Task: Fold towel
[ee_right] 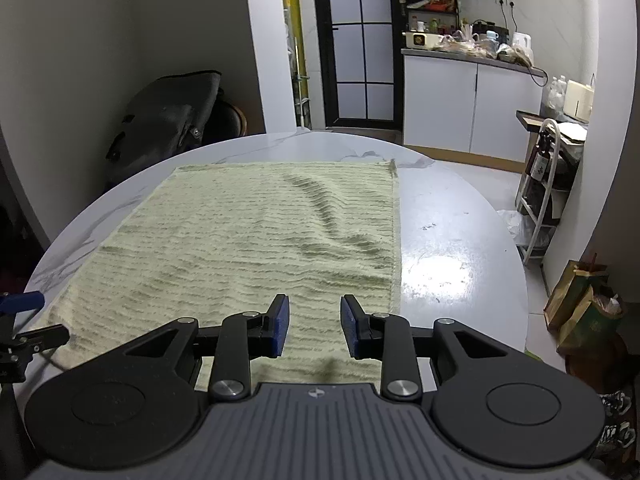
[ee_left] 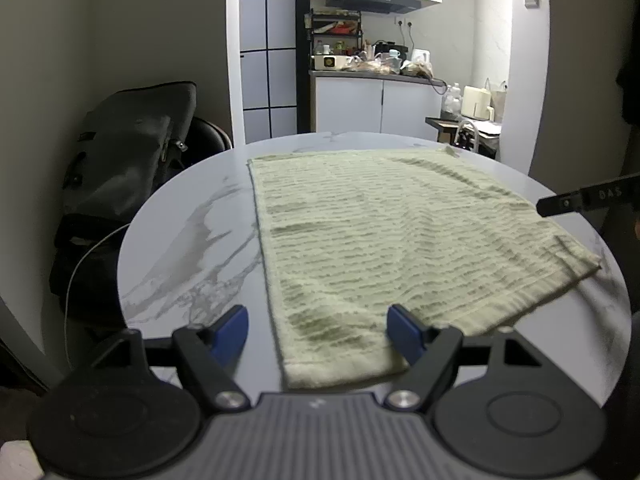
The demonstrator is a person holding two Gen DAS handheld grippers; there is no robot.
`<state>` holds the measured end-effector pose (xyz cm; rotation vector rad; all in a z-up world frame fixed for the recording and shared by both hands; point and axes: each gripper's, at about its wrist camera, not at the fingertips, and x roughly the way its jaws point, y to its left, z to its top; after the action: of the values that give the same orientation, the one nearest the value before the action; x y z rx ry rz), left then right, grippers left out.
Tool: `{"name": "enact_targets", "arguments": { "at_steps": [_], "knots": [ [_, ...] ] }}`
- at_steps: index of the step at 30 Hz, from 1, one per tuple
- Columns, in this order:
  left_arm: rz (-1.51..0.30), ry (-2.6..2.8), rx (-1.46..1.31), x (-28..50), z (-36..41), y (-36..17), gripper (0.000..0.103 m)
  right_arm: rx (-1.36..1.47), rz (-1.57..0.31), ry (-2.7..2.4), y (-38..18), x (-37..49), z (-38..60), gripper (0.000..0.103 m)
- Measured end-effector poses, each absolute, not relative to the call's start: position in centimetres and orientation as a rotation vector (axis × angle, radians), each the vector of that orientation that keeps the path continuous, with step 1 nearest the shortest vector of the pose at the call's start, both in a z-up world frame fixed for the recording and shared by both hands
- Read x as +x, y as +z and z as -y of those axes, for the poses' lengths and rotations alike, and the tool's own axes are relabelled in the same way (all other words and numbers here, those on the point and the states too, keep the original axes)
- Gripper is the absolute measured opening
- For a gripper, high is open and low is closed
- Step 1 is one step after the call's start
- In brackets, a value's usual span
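Both grippers, left (ee_left: 316, 330) and right (ee_right: 314, 326), are built of black linkages, silver screws, ribbed grey bodies and blue pads (ee_right: 280, 322).

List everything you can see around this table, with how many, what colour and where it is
towel: one, pale green, ribbed, spread flat on the table
table: one, round, white marble look, under the towel
bag: one, dark grey, on a chair left of the table
door: one, black frame with frosted panes, behind the table
cabinets: white, under a cluttered counter at the back right
range hood: one, black, above the counter
rack: one, white, on the floor right of the table
paper bags: two, brown and green, on the floor at the right
left gripper: black with blue pads, open wide over the towel's near left corner
right gripper: black with blue pads, open, nothing between the pads
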<state>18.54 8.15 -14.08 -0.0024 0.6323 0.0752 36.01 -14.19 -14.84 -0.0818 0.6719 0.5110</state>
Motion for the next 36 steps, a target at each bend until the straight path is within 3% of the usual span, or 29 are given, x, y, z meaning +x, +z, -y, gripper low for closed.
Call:
{"name": "enact_targets", "arguments": {
  "at_steps": [21, 26, 27, 30, 36],
  "knots": [
    [-0.607, 0.058, 0.013, 15.9, -6.7, -13.3, 0.077, -0.111, -0.686, 0.52, -15.1, 30.8, 16.3, 0.032],
    [-0.603, 0.075, 0.008, 15.8, -6.9, -13.3, 0.069, -0.104, -0.704, 0.504, -15.6, 30.6, 16.8, 0.032],
    [-0.602, 0.082, -0.002, 15.9, -7.1, -13.3, 0.069, -0.104, -0.707, 0.501, -15.6, 30.6, 16.9, 0.033],
    [-0.608, 0.082, -0.013, 16.0, -7.4, -13.3, 0.069, -0.094, -0.708, 0.492, -15.6, 30.5, 17.1, 0.05],
    [-0.624, 0.076, -0.017, 16.3, -7.8, -13.8, 0.069, -0.099, -0.739, 0.482, -16.1, 30.7, 16.8, 0.052]
  ]
}}
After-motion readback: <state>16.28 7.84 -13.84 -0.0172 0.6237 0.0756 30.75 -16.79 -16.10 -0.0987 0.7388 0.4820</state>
